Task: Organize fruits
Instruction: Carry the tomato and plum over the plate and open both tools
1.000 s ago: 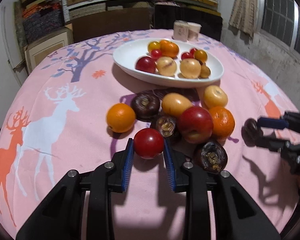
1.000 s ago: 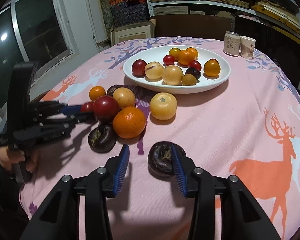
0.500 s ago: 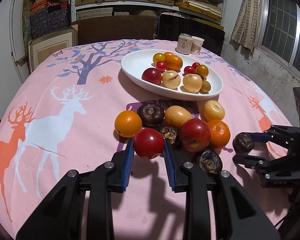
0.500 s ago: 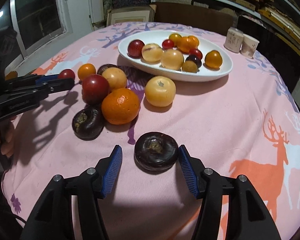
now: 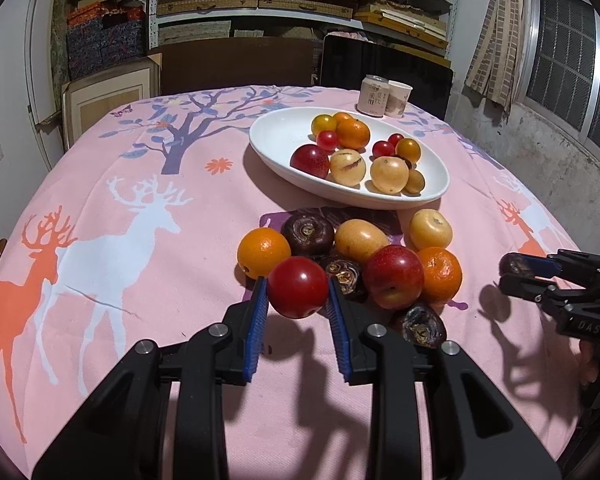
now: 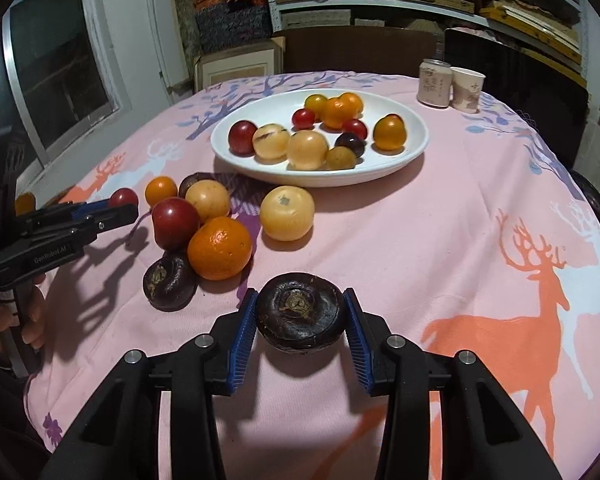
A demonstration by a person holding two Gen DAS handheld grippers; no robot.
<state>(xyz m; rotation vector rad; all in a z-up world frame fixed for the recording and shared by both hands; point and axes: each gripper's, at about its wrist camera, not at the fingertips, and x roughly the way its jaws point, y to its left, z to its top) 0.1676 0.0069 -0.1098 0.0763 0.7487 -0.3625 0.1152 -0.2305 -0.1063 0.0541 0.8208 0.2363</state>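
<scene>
Shelves stacked with flat boxes stand behind a round tabletop (image 5: 147, 264) under a pink cloth printed with deer and a tree. Toward the far edge sits a white oval dish (image 5: 283, 136) holding red, yellow and orange fruits. A can (image 6: 434, 82) and a paper cup (image 6: 467, 89) stand at the far edge, just beside each other.

On the cloth between the dish and the near edge lies a loose heap: an orange (image 5: 263, 252), a red plum (image 5: 394, 276), a second orange (image 5: 440, 274), yellow fruits and dark purple ones, most touching.

At the near side of that heap the left gripper (image 5: 297, 300) pinches a red tomato (image 5: 297, 286), a blue pad pressed against each side.

Nearer the right-hand edge, apart from the heap, the right gripper (image 6: 300, 320) has a dark purple fruit (image 6: 300, 316) between its jaws, which are closing; the pads look to be at its sides, but whether they press on it cannot be told. A person's hand (image 6: 19, 312) grips the left gripper's handle.
</scene>
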